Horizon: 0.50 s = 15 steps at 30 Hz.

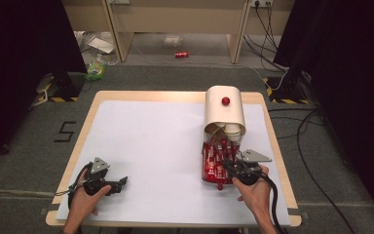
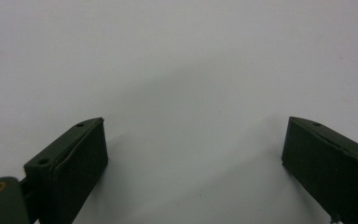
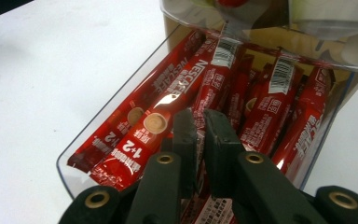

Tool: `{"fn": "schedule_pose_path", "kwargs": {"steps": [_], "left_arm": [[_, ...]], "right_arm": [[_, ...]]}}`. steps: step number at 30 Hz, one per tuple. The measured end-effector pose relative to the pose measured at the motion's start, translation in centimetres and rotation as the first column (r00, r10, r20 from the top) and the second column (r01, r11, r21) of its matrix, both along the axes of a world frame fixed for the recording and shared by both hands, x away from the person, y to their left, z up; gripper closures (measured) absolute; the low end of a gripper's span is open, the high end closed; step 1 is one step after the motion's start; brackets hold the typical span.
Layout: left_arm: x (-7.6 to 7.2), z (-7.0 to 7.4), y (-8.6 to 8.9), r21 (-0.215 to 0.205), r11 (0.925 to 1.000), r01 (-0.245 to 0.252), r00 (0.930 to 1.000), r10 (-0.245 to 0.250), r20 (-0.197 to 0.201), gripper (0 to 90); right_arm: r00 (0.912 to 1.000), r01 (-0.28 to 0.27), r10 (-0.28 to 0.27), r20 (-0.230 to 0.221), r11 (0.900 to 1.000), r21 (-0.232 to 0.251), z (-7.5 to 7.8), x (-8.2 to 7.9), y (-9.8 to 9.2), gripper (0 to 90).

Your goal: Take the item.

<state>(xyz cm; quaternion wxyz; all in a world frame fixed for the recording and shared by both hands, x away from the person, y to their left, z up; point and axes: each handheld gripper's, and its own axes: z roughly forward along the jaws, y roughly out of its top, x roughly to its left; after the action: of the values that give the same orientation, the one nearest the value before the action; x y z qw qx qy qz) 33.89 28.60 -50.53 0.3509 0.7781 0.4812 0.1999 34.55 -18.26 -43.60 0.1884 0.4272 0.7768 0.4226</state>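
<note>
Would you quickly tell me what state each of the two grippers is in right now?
Left gripper: open, nothing between its jaws, above the white table cover.
Right gripper: shut on a red coffee sachet in the clear tray.

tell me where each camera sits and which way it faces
high view: above the person's table edge, looking forward and down; both hands, left gripper, right gripper.
left gripper view: on the left gripper, facing bare table; jaws wide.
right gripper view: on the right gripper, facing the sachets; jaws together.
shared: high and right gripper views both show the bin.
</note>
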Motion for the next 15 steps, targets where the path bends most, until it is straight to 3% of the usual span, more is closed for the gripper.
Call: {"fn": "schedule_pose_path", "kwargs": {"steps": [15], "left_arm": [[0.0,0.0,0.0,0.000,1.0000,0.000,1.0000,0.000,0.000,5.9]], "right_arm": [[0.9991,-0.042,0.042,-0.010,0.999,-0.016,0.7,-1.3,-0.9,84.8]]}}
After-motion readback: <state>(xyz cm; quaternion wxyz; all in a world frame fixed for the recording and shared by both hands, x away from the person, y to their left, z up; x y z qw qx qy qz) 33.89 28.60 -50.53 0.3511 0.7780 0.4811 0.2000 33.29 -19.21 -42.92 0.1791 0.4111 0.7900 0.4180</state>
